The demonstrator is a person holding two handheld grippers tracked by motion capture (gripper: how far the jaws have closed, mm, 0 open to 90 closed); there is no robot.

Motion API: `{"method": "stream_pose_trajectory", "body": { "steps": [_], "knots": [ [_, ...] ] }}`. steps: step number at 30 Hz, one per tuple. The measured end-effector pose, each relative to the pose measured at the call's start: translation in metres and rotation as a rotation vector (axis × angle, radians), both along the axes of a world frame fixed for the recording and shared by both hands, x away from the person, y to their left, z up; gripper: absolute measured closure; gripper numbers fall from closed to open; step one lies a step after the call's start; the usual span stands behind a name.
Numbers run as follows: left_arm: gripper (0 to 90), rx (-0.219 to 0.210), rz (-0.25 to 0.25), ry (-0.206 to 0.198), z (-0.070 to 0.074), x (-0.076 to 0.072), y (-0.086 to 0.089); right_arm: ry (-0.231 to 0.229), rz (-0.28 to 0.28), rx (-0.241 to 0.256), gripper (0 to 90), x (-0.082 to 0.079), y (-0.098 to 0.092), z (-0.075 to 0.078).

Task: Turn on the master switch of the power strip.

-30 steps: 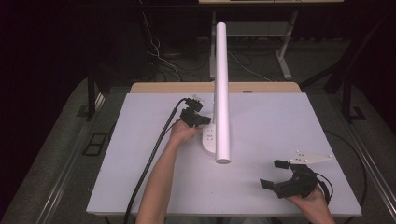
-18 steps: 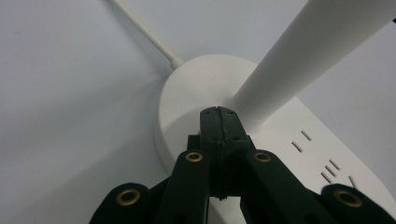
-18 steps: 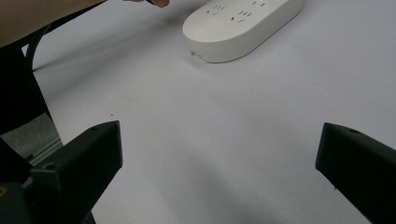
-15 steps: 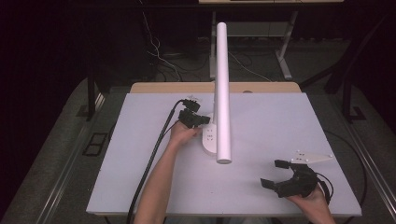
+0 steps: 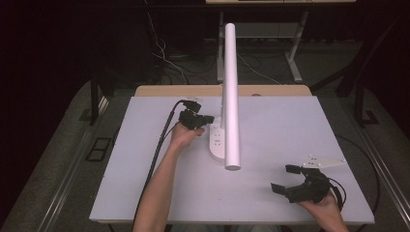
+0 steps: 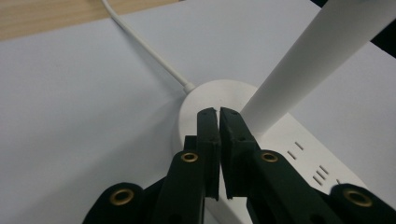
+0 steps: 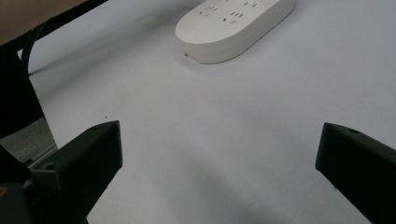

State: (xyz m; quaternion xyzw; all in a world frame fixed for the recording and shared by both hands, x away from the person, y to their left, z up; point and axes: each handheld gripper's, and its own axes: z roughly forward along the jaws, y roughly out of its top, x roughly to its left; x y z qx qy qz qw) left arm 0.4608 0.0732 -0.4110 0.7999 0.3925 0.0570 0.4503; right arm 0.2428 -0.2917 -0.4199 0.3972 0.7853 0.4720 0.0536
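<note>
Here, the lines run as follows.

Desk (image 5: 145, 183): a pale, bare top with a strip of wood along its far edge.

Power strip (image 5: 217, 142): a white oval block with socket slots, lying near the middle of the desk, somewhat toward the far edge. In the right gripper view it sits at the top (image 7: 233, 25), well apart from that gripper's jaws.

White cord (image 6: 144, 44): leaves the rounded end of the strip and runs toward the far edge.

White tube (image 5: 230, 92): a long round tube that crosses the high view from beyond the far edge down to its near end, past the strip; in the left gripper view it slants up to the top right (image 6: 322, 51).

Left gripper (image 5: 199, 119): just beside the far end of the power strip, on its left side. Its jaws are pressed together with only a thin slit between them and nothing in it; their tips (image 6: 218, 114) hang over the strip's rounded end.

Right gripper (image 5: 285, 179): near the desk's near right corner, held above the bare top. Its jaws stand wide apart, with nothing between them (image 7: 219, 158).
</note>
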Motion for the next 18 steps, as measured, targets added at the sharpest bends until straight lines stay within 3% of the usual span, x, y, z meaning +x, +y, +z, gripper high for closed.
{"method": "stream_pose_trajectory", "body": {
  "steps": [7, 8, 11, 14, 15, 18],
  "knots": [
    [78.3, 0.058, -0.044, -0.021, 0.011, -0.005, 0.012, 0.001, -0.016, 0.006, 0.1, 0.002, -0.003, -0.001],
    [75.6, 0.038, -0.037, -0.018, 0.012, -0.006, 0.013, 0.002, -0.018, 0.006, 0.1, 0.002, -0.004, -0.001],
    [62.0, 0.025, -0.045, -0.009, 0.016, -0.009, 0.018, 0.001, -0.018, 0.006, 0.1, 0.002, -0.003, -0.001],
    [43.7, 0.045, -0.038, -0.014, 0.021, -0.011, 0.023, 0.0, -0.014, 0.003, 0.1, 0.002, -0.002, -0.001],
    [32.0, 0.026, -0.039, -0.006, 0.022, -0.012, 0.025, 0.002, -0.014, 0.003, 0.1, 0.002, -0.002, -0.002],
    [25.1, -0.01, -0.045, 0.0, 0.025, -0.016, 0.031, 0.001, -0.013, 0.004, 0.1, 0.003, -0.002, -0.002]
  ]
}}
